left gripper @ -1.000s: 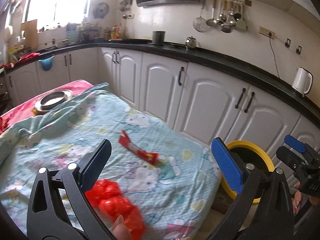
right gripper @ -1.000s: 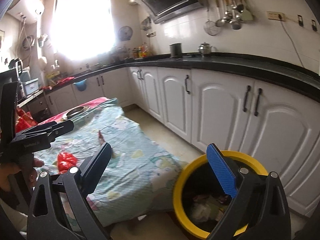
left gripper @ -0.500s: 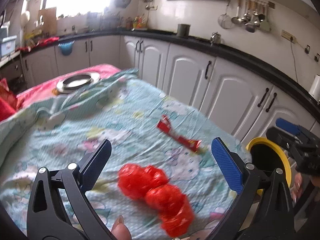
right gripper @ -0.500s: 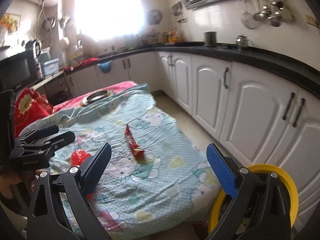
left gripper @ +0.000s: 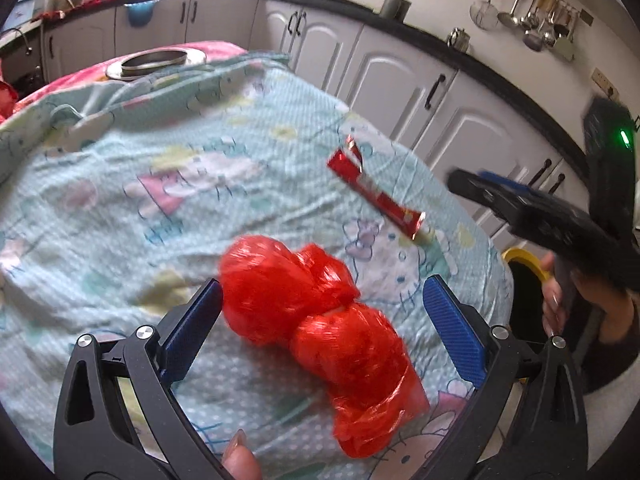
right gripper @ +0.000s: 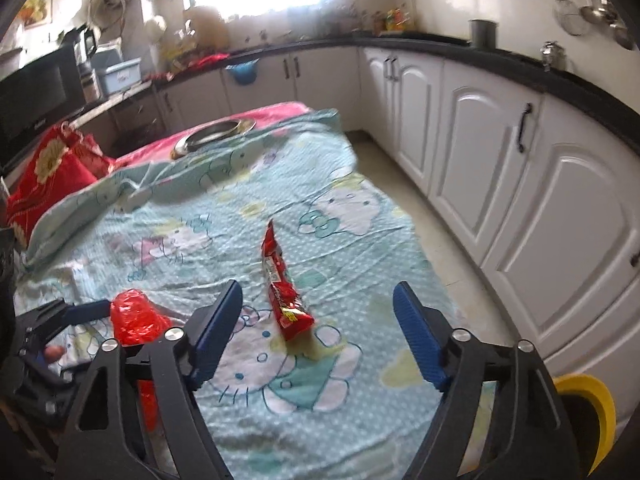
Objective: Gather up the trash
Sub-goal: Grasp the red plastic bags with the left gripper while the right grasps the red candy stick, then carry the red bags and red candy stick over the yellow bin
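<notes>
A blue cartoon-print blanket fills both views. Low in the left wrist view, the left gripper holds its jaws wide around a crumpled red plastic bag, not pressing it. The right gripper, jaws closing, frames a red snack wrapper at centre, untouched.

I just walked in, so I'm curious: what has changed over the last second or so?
The right gripper swung from the yellow bin over to the red wrapper, jaws closing but gripping nothing. The left gripper dropped toward the red plastic bag, open. Bag and wrapper haven't moved.
</notes>
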Demonstrator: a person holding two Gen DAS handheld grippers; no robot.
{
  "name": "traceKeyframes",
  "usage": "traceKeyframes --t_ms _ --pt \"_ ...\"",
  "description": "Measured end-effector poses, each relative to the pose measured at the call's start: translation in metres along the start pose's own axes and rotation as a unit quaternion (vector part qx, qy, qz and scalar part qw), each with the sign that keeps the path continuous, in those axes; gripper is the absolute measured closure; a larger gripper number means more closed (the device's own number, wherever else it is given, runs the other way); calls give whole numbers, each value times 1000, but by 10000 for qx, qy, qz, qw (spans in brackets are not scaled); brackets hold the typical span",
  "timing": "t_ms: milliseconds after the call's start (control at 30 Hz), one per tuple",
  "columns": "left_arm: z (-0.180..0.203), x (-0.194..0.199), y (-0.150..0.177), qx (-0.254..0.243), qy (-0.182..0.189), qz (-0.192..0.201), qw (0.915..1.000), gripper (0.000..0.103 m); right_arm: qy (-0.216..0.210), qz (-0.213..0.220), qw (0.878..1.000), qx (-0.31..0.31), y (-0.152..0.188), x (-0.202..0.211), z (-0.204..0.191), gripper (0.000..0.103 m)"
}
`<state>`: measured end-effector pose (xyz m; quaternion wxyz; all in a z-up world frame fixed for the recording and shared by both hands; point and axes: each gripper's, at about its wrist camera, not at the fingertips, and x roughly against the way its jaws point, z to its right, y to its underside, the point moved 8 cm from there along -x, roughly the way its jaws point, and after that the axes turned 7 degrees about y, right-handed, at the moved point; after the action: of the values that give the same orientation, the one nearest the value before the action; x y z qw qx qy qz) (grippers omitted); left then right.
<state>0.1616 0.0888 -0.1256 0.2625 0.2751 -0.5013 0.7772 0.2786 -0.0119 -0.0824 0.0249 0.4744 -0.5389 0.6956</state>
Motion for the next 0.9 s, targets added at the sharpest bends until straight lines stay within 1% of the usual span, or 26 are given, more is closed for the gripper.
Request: traceKeyframes --t_ms 67,133,200,233,267,333,367,467,500,533,700,800,900 --pt "0 -4 4 -1 4 -60 10000 11 -123 -170 9998 51 1 -13 -5 37" --pt "-2 -7 7 28 -7 -108 9999 12 -175 -313 9993 144 2 -26 -10 49" --pt "-2 -12 12 27 -13 -190 9998 27 -206 -469 9983 285 4 -41 -17 53" --pt "-1 -13 14 15 -19 -221 9998 32 -235 -505 9980 314 5 -45 -19 54" --pt "0 -16 17 -44 -45 -277 9996 40 -281 -560 9974 351 6 -49 -23 54" --pt "1 -17 19 -149 -96 -278 9995 50 -319 -621 9967 407 7 -57 -28 55" --pt "2 -18 20 -182 -76 -288 9994 57 -350 -663 9963 421 8 -60 -30 56" --pt "3 -18 20 -249 -58 -292 9992 68 -263 -859 9950 425 16 -73 -29 67" --pt "3 -17 20 -266 -28 -288 9992 70 -231 -900 9948 417 20 -75 -27 74" --pt "3 -17 20 -265 -4 -283 9993 71 -221 -862 9952 411 22 -74 -26 78" --pt "9 -7 9 -457 72 -124 9989 73 -158 -766 9968 142 38 -58 -18 86" --pt "19 3 1 -638 101 37 9979 73 -147 -683 9976 -29 51 -43 -13 87" --pt "30 9 -3 -766 123 116 9969 73 -161 -577 9980 -176 65 -24 -9 88"
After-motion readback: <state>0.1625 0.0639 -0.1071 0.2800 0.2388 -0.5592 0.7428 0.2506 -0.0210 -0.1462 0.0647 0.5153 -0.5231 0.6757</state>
